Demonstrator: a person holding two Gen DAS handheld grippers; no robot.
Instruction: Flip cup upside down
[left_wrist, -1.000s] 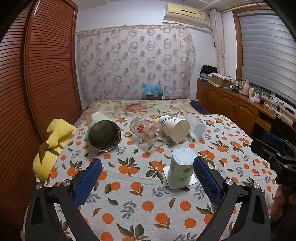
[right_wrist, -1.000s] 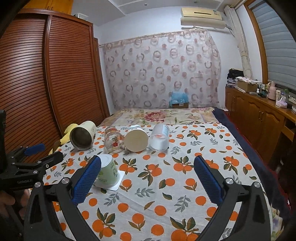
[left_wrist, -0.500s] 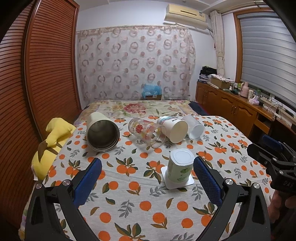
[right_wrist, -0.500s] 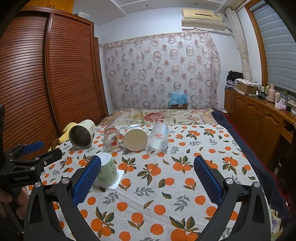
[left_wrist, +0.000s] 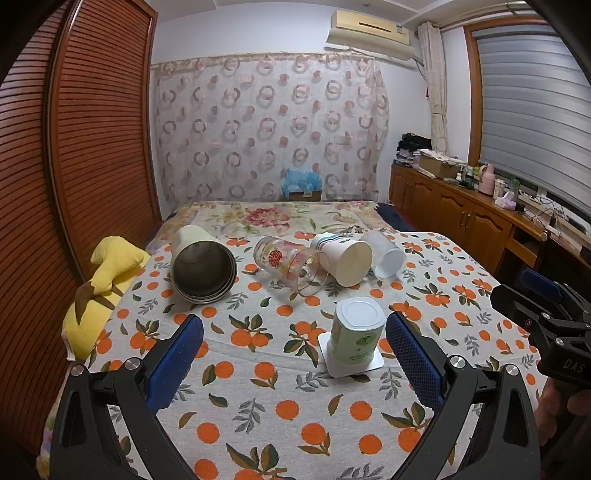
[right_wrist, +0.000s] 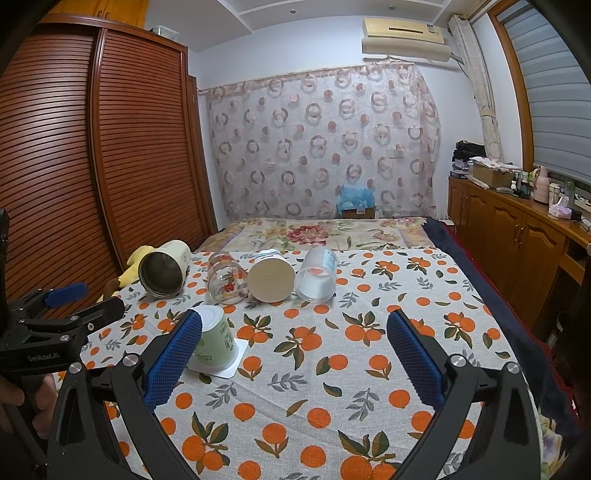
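A pale green cup (left_wrist: 356, 335) stands upside down on a white square coaster (left_wrist: 351, 363) on the orange-print cloth; it also shows in the right wrist view (right_wrist: 216, 338). My left gripper (left_wrist: 293, 349) is open and empty, pulled back from the cup, which sits near its right finger. My right gripper (right_wrist: 293, 350) is open and empty, with the cup just behind its left finger. Each gripper shows at the edge of the other's view: the right gripper (left_wrist: 546, 314), the left gripper (right_wrist: 59, 306).
Behind the green cup several cups lie on their sides in a row: a metal-lined cream mug (left_wrist: 201, 267), a printed glass (left_wrist: 291, 269), a paper cup (left_wrist: 345, 258) and a clear plastic cup (left_wrist: 384, 254). A yellow plush (left_wrist: 99, 291) lies at the left edge. A wooden cabinet (right_wrist: 517, 236) stands right.
Both grippers have drawn back and risen slightly, so the cup and the cloth look a little farther away. The green cup has stayed upside down on the coaster.
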